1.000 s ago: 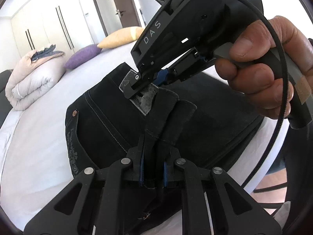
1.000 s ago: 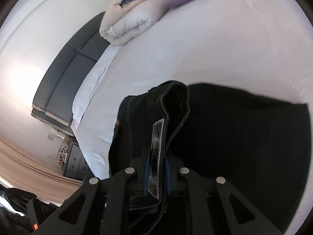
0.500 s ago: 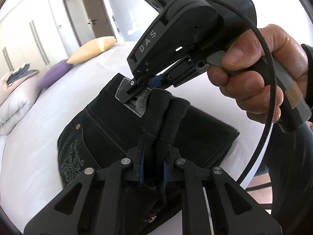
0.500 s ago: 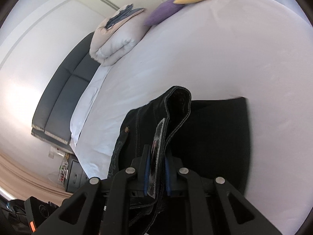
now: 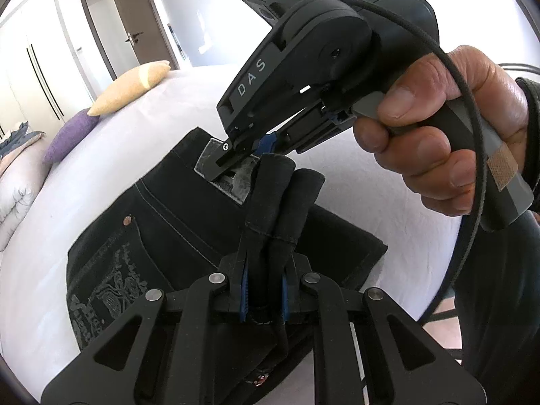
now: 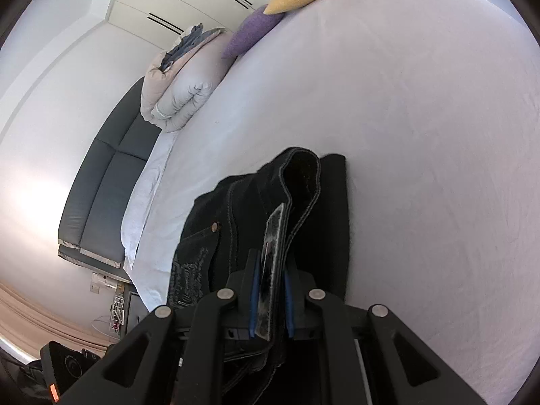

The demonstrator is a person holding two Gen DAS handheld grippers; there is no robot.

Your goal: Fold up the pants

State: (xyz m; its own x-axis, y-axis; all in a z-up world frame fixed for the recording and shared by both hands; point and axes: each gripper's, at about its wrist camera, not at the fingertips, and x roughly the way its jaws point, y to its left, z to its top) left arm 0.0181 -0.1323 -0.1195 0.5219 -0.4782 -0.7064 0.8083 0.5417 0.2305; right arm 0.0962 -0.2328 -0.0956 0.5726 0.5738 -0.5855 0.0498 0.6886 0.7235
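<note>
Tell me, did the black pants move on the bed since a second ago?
Yes. In the right wrist view the pants have been pulled toward the camera: less black cloth now lies spread on the white bed, and their far edge sits farther from the purple pillow.

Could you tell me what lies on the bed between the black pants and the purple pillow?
Only bare white bedsheet separates the black denim pants from the purple pillow, per the right wrist view.

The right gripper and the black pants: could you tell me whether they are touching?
Touching. The right wrist view shows the right gripper with its fingers closed on the waistband patch of the black pants.
</note>
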